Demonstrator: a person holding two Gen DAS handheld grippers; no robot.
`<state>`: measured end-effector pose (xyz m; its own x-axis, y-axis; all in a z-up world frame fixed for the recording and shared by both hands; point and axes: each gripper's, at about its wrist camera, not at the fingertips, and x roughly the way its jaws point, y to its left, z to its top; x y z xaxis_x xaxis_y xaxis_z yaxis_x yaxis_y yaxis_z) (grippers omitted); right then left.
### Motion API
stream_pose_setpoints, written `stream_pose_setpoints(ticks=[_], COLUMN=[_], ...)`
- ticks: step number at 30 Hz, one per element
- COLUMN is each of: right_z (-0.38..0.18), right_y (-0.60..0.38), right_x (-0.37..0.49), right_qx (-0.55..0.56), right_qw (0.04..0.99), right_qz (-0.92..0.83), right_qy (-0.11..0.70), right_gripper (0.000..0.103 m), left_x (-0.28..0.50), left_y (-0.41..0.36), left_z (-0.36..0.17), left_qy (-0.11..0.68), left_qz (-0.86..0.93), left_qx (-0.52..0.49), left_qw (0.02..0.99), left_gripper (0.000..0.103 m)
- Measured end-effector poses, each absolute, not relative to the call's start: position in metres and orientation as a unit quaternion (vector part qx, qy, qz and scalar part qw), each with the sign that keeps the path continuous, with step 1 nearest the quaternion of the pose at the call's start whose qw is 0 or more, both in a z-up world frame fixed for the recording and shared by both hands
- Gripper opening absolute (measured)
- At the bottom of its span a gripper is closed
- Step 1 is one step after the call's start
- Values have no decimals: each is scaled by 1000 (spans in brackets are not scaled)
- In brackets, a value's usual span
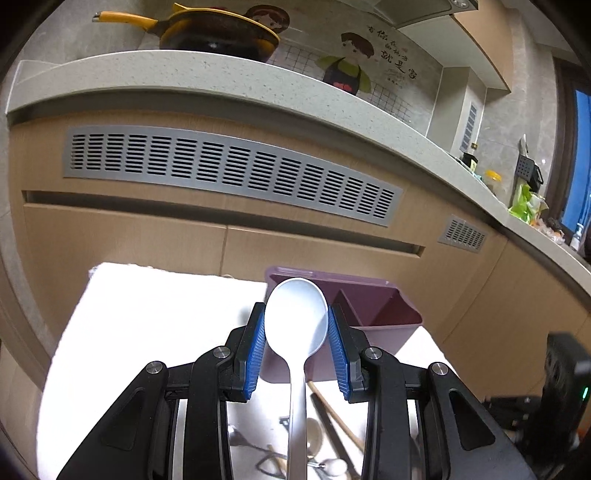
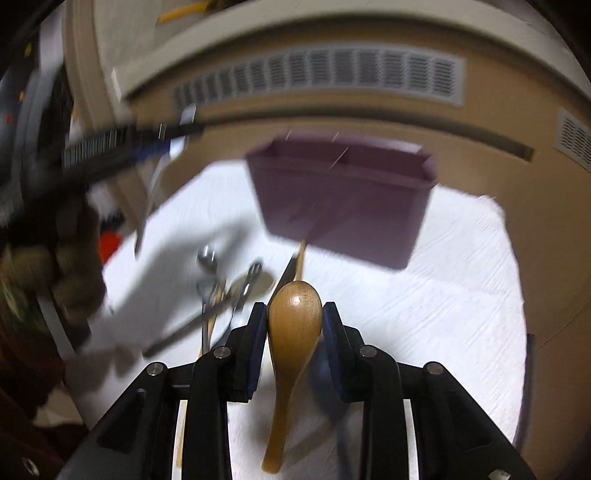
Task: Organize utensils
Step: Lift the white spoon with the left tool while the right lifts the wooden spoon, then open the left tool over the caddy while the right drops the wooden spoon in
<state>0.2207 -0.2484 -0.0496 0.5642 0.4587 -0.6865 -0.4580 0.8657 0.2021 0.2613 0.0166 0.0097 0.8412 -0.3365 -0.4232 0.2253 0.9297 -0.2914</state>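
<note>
My left gripper (image 1: 296, 308) is shut on the bowl of a metal spoon (image 1: 295, 321), whose handle hangs down toward the camera. It hovers just in front of a purple divided holder (image 1: 373, 306) standing on a white table (image 1: 147, 332). My right gripper (image 2: 293, 306) is shut on the bowl of a wooden spoon (image 2: 294, 317) and hangs above the table, short of the purple holder (image 2: 340, 206). In the blurred right wrist view the left gripper (image 2: 147, 147) shows at upper left with the metal spoon (image 2: 159, 173).
Several loose utensils (image 1: 317, 443) lie on the table below the grippers: forks and spoons (image 2: 229, 291), a wooden stick (image 1: 332, 410) and a dark blade (image 2: 290, 269). Behind the table is a cabinet front (image 1: 184, 240) under a countertop bearing a yellow pan (image 1: 218, 29).
</note>
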Motion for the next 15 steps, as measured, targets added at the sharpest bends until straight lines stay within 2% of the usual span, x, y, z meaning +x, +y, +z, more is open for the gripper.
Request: stream_pose_setpoints(ticks=[5, 11, 15], right_z=[-16, 58, 87], right_y=[-268, -278, -278], right_x=[232, 261, 292], right_qx=[61, 72, 69], right_qw=[910, 946, 963], right_qz=[258, 242, 217], right_qy=[319, 202, 145], right_gripper=[28, 28, 28], left_x=[271, 296, 331], left_y=[10, -4, -18], left_z=[16, 58, 65], left_qy=[228, 110, 72], left_qz=[-163, -183, -186], left_qx=[-136, -173, -185], left_qw=[950, 962, 962], left_gripper=[34, 34, 34])
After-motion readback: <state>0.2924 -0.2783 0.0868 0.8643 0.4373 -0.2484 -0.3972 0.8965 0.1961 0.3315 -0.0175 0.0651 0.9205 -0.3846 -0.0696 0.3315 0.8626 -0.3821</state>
